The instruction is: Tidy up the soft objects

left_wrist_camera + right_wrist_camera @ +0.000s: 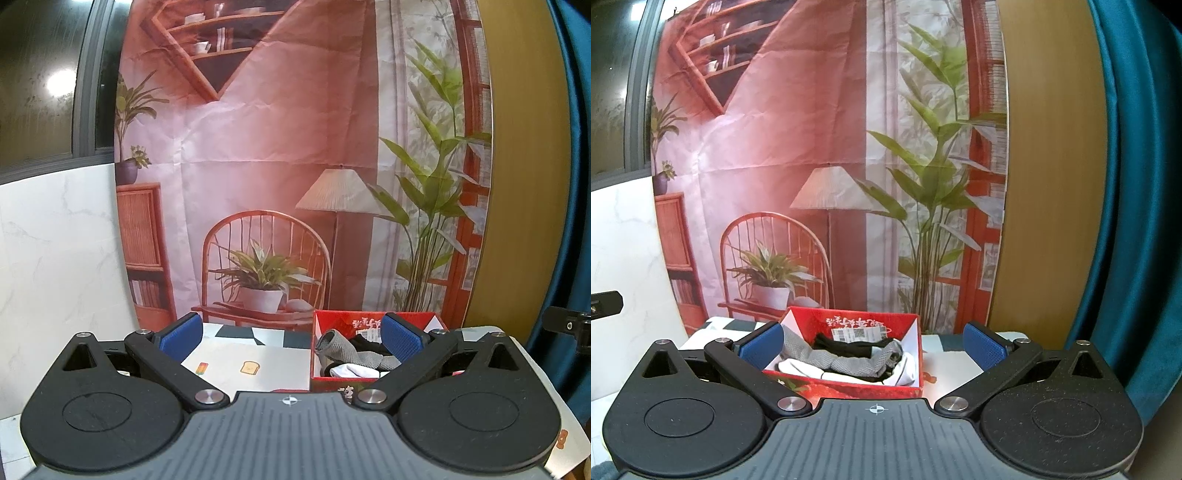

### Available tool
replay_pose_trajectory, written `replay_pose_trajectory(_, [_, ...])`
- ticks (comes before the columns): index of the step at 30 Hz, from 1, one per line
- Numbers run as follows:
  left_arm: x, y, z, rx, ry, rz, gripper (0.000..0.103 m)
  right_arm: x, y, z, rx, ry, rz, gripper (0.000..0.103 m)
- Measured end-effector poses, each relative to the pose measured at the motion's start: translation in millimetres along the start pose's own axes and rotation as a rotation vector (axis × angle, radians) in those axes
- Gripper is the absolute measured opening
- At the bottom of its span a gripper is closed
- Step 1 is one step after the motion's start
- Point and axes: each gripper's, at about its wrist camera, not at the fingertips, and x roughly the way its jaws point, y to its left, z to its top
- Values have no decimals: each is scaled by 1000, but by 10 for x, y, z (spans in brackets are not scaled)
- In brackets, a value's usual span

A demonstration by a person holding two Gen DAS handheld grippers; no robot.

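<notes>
A red cardboard box [849, 386] stands on the table, holding a grey sock [846, 360], a black sock [849, 347] and a white sock [798, 368]. My right gripper [873, 345] is open and empty, its blue pads either side of the box, held just in front of it. In the left wrist view the same box [332, 384] sits at right with the grey sock [343, 350] and white sock [351, 369] inside. My left gripper [291, 336] is open and empty, left of the box; its right pad [400, 338] overlaps the box.
A tablecloth [251, 354] with small printed pictures covers the table. A printed room backdrop [277, 166] hangs behind it. A white marble wall [55, 258] is at left, a teal curtain [1126, 184] at right. The other gripper's black edge [569, 325] shows at far right.
</notes>
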Motion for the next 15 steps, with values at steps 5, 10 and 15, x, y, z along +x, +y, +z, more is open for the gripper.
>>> replay_pose_trajectory(5, [9, -4, -7, 3, 5, 0, 103, 8, 7, 6, -2, 1, 0, 103])
replay_pose_trajectory(10, [1, -9, -20, 10, 3, -5, 103, 10, 10, -1, -3, 2, 1, 103])
replay_pose_trajectory(15, [5, -18, -34, 15, 7, -7, 103, 12, 14, -2, -3, 2, 1, 103])
